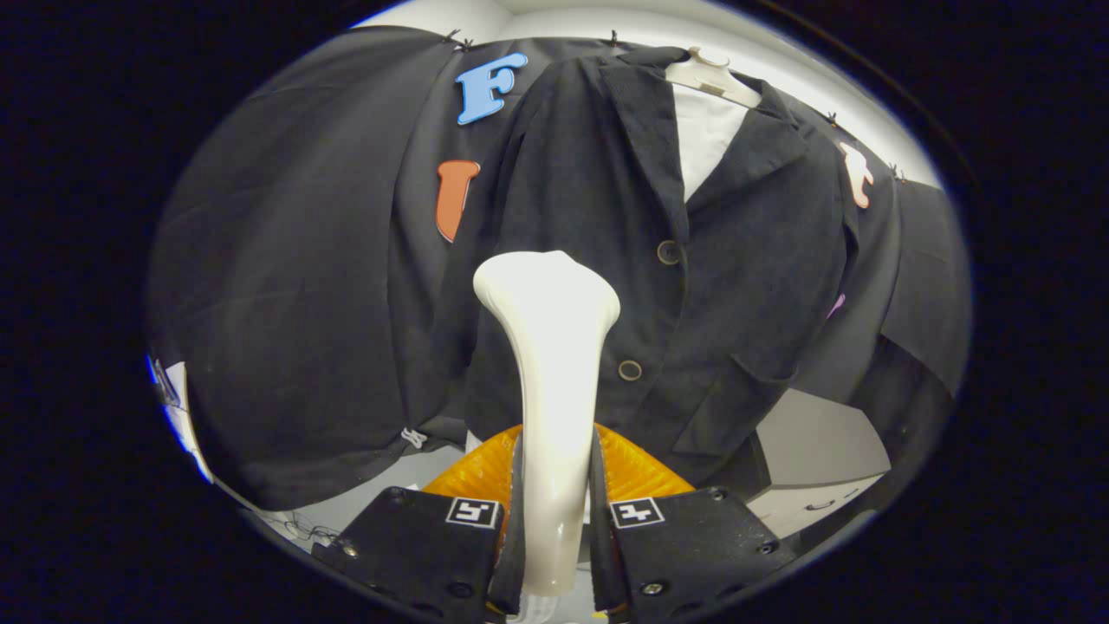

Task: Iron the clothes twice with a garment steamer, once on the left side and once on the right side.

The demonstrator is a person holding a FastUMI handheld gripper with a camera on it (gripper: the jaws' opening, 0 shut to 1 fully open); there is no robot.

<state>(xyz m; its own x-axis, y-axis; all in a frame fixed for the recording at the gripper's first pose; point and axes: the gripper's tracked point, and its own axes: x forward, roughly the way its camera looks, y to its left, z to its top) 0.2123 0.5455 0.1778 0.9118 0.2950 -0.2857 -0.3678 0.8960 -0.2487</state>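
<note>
Fingers (pixel 518 511) of the gripper (pixel 554 520) clamp the steamer (pixel 550 381) at the frame's lower centre, its head against the hanging jacket (pixel 736 286).

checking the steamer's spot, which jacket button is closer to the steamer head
The upper button: it sits just right of the white steamer head held in the gripper. The lower button is down beside the steamer's neck.

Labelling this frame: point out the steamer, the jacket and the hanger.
steamer (pixel 552 381): gripper view, on its neck, above the claw shut on it.
jacket (pixel 754 260): gripper view, on its front panel.
hanger (pixel 712 80): gripper view, on its shoulder.
</note>
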